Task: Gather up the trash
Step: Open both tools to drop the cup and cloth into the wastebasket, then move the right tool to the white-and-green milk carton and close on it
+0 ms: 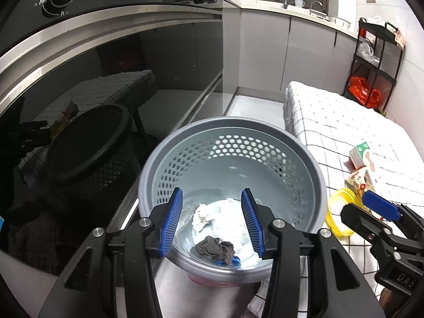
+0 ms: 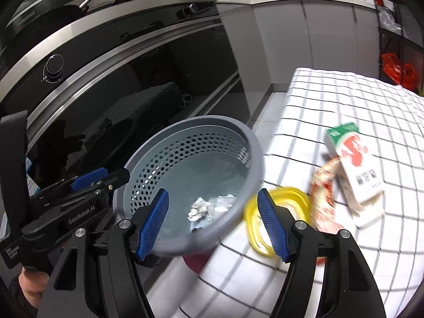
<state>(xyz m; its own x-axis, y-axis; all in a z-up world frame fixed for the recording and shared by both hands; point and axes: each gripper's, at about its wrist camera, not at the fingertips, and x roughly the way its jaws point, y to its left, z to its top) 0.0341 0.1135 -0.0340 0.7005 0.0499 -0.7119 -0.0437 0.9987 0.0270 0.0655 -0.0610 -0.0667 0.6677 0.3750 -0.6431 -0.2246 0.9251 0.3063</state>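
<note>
A grey perforated bin [image 1: 233, 185] is sitting between the dark glass oven front [image 1: 106, 84] and a bench draped in a white checked cloth [image 2: 344, 106] — crumpled white paper [image 1: 209, 218] and a dark grey wad [image 1: 216, 247] are lying at its bottom. The left gripper [image 1: 212, 220] is hovering over the bin's mouth, jaws standing wide apart and holding nothing. The right gripper [image 2: 213, 225] is hanging by the rim, jaws also spread wide and empty. On the cloth a yellow ring-shaped lid [image 2: 275, 212], a red-patterned wrapper [image 2: 324, 188] and a green-and-white carton [image 2: 355, 169] are lying close together — grey cabinets [image 1: 278, 47] are running along the far wall.
</note>
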